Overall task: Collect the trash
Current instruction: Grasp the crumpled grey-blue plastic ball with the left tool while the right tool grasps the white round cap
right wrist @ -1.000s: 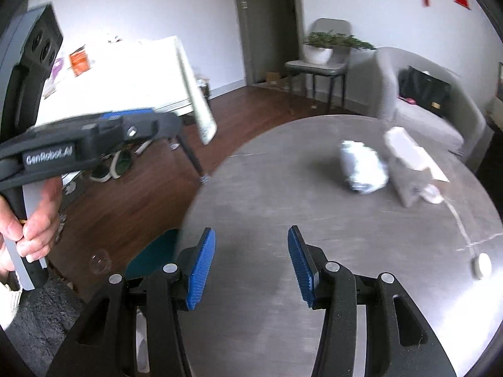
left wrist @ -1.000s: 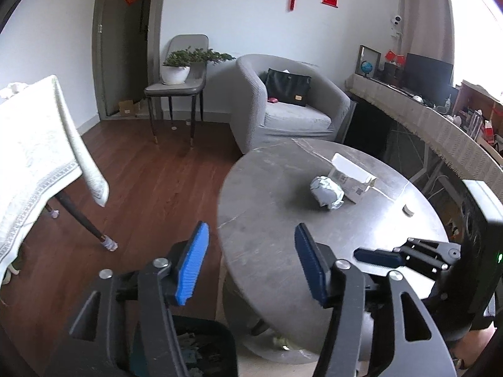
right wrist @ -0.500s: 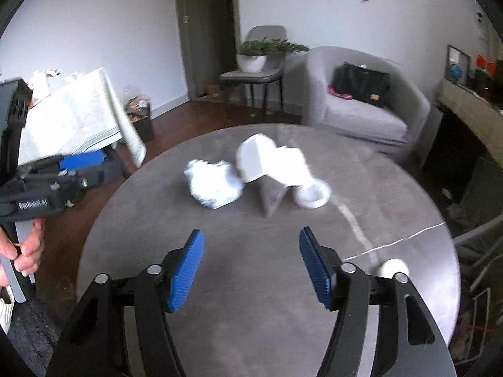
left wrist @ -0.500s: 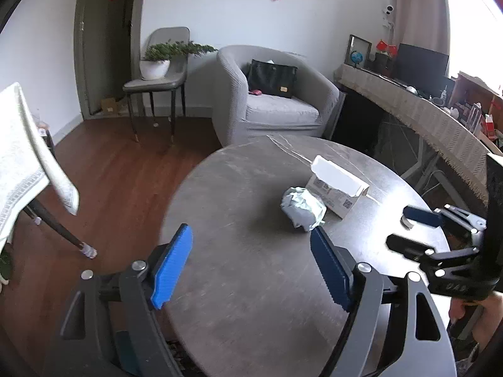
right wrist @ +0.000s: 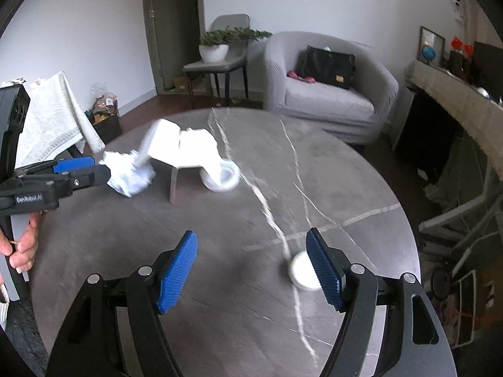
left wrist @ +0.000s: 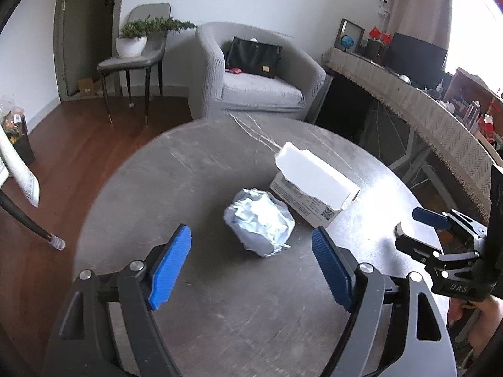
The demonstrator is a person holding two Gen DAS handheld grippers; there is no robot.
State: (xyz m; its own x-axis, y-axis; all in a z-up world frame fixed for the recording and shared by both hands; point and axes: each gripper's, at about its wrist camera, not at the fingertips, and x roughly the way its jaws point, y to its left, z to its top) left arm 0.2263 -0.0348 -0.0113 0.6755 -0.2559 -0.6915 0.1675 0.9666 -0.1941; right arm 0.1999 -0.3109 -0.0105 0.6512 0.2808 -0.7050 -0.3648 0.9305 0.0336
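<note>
A crumpled pale-blue paper wad (left wrist: 260, 221) lies on the round grey table (left wrist: 195, 169), touching an open white cardboard box (left wrist: 314, 185). My left gripper (left wrist: 251, 270) is open and empty, just short of the wad. In the right wrist view the wad (right wrist: 130, 174), the box (right wrist: 182, 150), a white tape roll (right wrist: 221, 177) and a small white cap (right wrist: 302, 271) lie on the table (right wrist: 345, 194). My right gripper (right wrist: 251, 270) is open and empty, its right finger beside the cap. It also shows in the left wrist view (left wrist: 421, 229).
A grey armchair (left wrist: 251, 75) with a black bag stands behind the table. A chair with a potted plant (left wrist: 138, 40) is at the back left. A long cloth-covered counter (left wrist: 433, 119) runs along the right. A cloth-covered table (right wrist: 50, 119) is at the left.
Both grippers have moved in over the table and opened wider. The left one now faces the paper wad. The right one has swung right, to the small white cap.
</note>
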